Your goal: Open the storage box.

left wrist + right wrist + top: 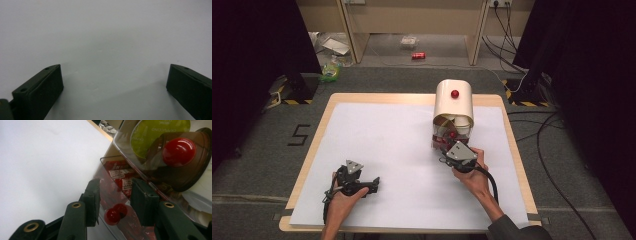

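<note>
We see the right gripper point(113, 200) at the dispenser point(453, 117), jaws part-spread astride the red knob point(111, 216) on its clear drawer point(117, 195), not pinching. The left gripper point(113, 75) gapes over bare paper point(105, 32).

In the high view, the right gripper point(451, 146) covers the lowest clear drawer of the cream, round-topped plastic capsule dispenser point(454, 105), so what its jaws meet there cannot be told. In the right gripper view, the small red round knob point(112, 216) sits between the jaws; whether either pad touches it is unclear. Above and to the right of those jaws, the green foil-lidded capsule point(156, 133) is cut off by the top edge, its lettering partly hidden behind the brown tinted drawer front point(180, 173). The red printed packets point(119, 178) just beyond the jaw tips are too blurred to read.

In the left gripper view, both jaws are cut off by the bottom edge.
</note>
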The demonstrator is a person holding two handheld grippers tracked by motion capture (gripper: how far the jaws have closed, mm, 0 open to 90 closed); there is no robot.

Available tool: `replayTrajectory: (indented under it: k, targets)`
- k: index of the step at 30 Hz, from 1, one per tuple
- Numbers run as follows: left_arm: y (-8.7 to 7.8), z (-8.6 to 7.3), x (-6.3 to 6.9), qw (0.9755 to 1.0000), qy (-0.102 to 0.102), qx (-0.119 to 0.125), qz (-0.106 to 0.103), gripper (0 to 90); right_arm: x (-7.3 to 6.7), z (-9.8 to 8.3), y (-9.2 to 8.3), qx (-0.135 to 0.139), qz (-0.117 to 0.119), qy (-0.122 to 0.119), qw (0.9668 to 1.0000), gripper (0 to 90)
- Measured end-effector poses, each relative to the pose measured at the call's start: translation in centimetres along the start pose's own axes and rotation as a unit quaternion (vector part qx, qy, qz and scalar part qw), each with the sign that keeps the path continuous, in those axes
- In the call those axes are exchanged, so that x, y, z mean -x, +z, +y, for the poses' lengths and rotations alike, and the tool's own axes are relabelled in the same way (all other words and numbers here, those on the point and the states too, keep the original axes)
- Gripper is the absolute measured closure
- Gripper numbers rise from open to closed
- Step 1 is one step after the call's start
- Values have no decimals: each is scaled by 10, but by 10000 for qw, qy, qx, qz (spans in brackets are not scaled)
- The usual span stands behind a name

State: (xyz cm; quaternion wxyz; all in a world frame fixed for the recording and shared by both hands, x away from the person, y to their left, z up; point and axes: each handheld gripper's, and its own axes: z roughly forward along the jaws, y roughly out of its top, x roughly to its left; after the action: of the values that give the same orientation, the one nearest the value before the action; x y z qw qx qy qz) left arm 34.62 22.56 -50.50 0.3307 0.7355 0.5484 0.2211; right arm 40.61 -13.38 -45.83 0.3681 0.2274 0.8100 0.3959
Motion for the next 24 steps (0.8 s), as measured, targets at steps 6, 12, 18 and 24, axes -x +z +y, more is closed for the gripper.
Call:
replayTrajectory:
  k: [6, 12, 18, 24]
  targets:
    - [0, 0, 0, 10000, -3, -4, 0, 2, 0, -1, -6, 29, 134, 93, 9999, 597]
    - [0, 0, 0, 10000, -4, -3, -1, 2, -1, -1, -11, 54, 269, 262, 9993, 597]
    - [0, 0, 0, 10000, -7, -2, -4, 2, -2, -1, -16, 55, 401, 365, 9985, 598]
    - [0, 0, 0, 10000, -6, -1, -1, 2, -3, -3, -25, 90, 574, 482, 9971, 599]
